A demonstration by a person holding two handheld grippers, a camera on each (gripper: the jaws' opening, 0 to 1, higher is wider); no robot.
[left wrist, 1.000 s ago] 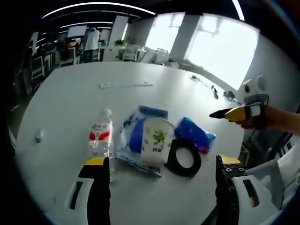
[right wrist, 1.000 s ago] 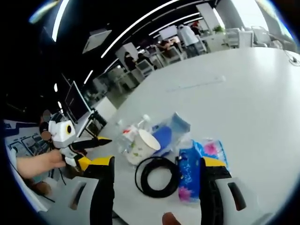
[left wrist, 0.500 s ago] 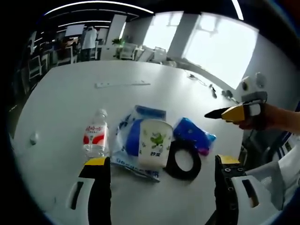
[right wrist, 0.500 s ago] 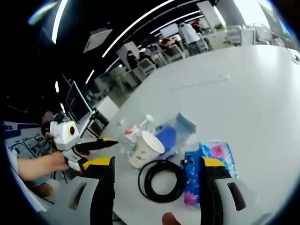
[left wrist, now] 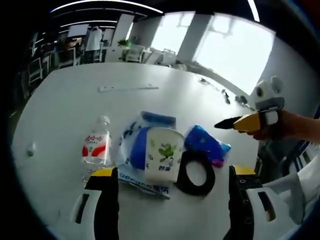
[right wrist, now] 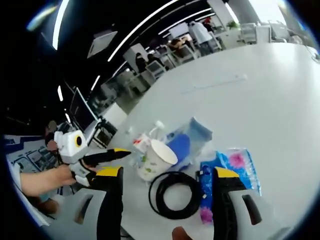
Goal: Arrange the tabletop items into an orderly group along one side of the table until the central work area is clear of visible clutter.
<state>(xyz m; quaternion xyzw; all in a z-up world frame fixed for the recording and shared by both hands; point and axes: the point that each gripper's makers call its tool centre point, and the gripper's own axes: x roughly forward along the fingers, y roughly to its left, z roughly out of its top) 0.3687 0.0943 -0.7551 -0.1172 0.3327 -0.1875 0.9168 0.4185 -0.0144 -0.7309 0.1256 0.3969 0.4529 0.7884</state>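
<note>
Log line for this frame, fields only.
phase: approach | left gripper: open, empty | right gripper: open, empty | cluster on table: bottle, paper cup, cable coil, blue packet

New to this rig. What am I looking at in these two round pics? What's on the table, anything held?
No robot here: a person holds a two-fingered gripper in each hand, and a fisheye camera rides on each, looking out along its fingers.

In the left gripper view, the left gripper is open and holds nothing; the right gripper reaches in from the right. In the right gripper view, the right gripper is also open and holds nothing.

On the white table lie a water bottle, a paper cup over a blue plastic packet, a black cable coil and a blue tissue pack.
</note>
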